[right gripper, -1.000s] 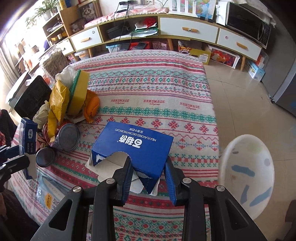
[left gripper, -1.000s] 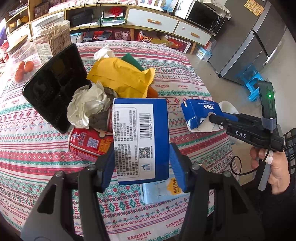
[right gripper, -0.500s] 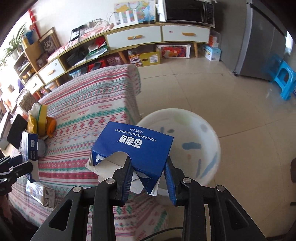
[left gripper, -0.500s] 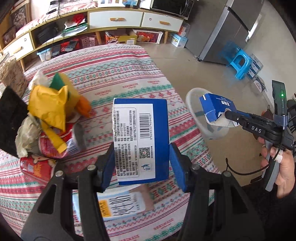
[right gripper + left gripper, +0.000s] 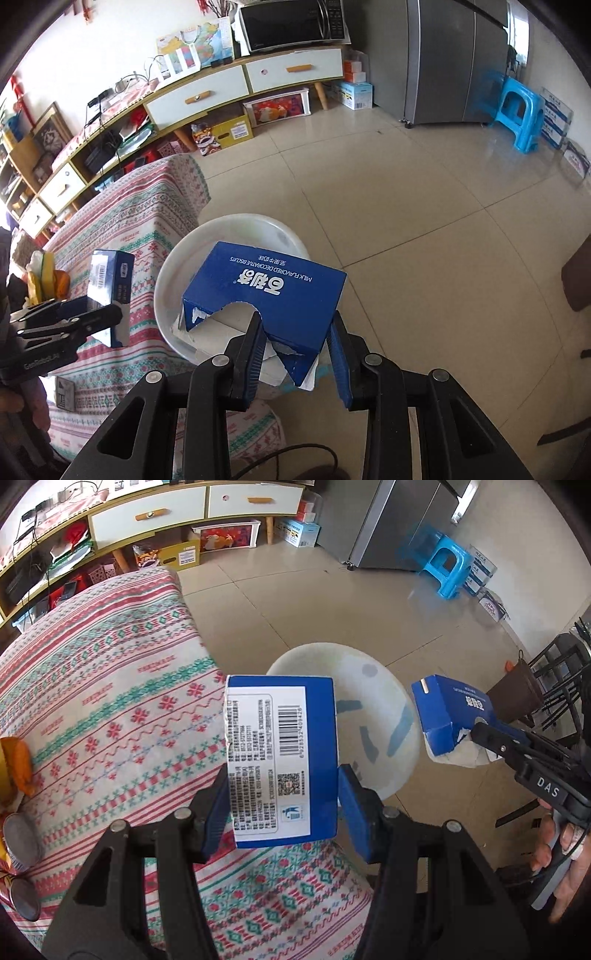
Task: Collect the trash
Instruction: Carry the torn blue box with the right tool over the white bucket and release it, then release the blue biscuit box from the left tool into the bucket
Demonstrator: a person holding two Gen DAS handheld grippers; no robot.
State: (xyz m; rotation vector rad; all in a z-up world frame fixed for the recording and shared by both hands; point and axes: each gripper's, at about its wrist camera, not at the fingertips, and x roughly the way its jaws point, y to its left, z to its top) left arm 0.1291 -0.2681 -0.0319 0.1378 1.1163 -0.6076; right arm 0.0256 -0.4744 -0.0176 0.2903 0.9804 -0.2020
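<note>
Left wrist view: the left hand-held gripper (image 5: 282,805) is clamped on a blue carton (image 5: 282,757), its blue pads pressing the carton's two sides, the white label with barcode facing the camera. The carton hangs above the edge of the surface (image 5: 110,701), which wears a red-and-green patterned cloth, and partly covers a white bin (image 5: 373,701) standing on the tiled floor just beside that edge. To the right, the right hand-held gripper (image 5: 476,734) grips a torn blue box (image 5: 450,712) with white paper spilling from its ripped end, held beside the bin's rim. Two cans (image 5: 20,836) lie at the surface's left edge, near orange wrapping (image 5: 16,764).

Right wrist view: the right hand-held gripper (image 5: 295,341) is closed on the torn blue box (image 5: 269,291), which reads "MILK FLAVORED DECORATIVE BISCUITS" upside down. The box sits over the white bin (image 5: 173,266), hiding much of its opening. At left, the left hand-held gripper (image 5: 99,317) holds the blue carton (image 5: 110,280) over the cloth-covered surface (image 5: 147,206), near the bin's rim. A blue stool (image 5: 517,110) stands far off beside a grey fridge (image 5: 450,62).
</note>
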